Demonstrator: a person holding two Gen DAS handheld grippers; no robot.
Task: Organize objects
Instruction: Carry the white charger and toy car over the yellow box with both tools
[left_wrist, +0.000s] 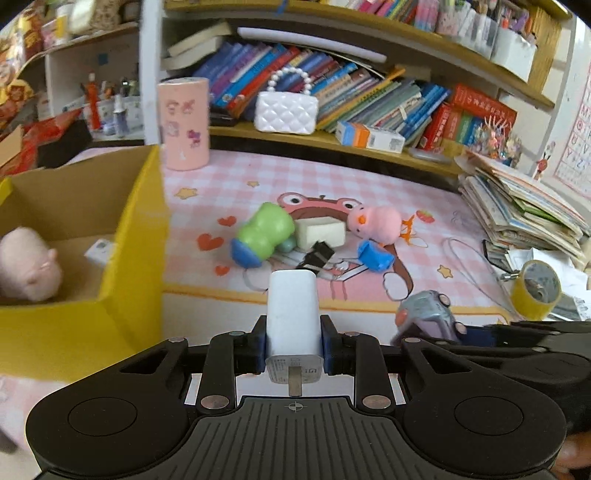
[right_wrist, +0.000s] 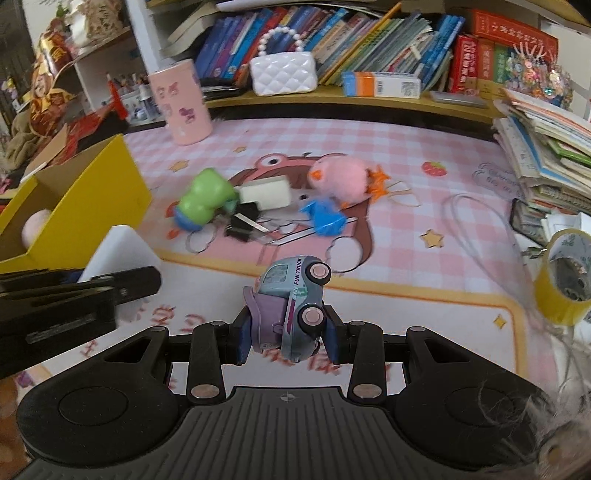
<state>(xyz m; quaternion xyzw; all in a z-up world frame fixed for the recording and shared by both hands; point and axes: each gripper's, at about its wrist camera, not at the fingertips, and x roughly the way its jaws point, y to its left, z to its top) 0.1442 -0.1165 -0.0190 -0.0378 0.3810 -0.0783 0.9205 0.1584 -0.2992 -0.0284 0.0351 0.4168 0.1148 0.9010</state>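
Observation:
My left gripper (left_wrist: 293, 341) is shut on a white charger plug (left_wrist: 293, 314), held above the mat's front edge, right of the yellow box (left_wrist: 140, 236). A pink plush pig (left_wrist: 27, 264) lies inside the box. My right gripper (right_wrist: 286, 338) is shut on a small grey-blue toy truck (right_wrist: 293, 306), also seen in the left wrist view (left_wrist: 428, 308). On the pink mat lie a green toy (left_wrist: 264, 230), a white block (left_wrist: 320, 232), a black binder clip (left_wrist: 317, 254), a blue piece (left_wrist: 375, 255) and a pink plush bird (left_wrist: 375, 219).
A pink cylinder (left_wrist: 183, 123) stands at the mat's back left. A white handbag (left_wrist: 286, 110) and rows of books sit on the shelf behind. A pile of books (left_wrist: 524, 206) and a yellow tape roll (left_wrist: 535, 290) are on the right.

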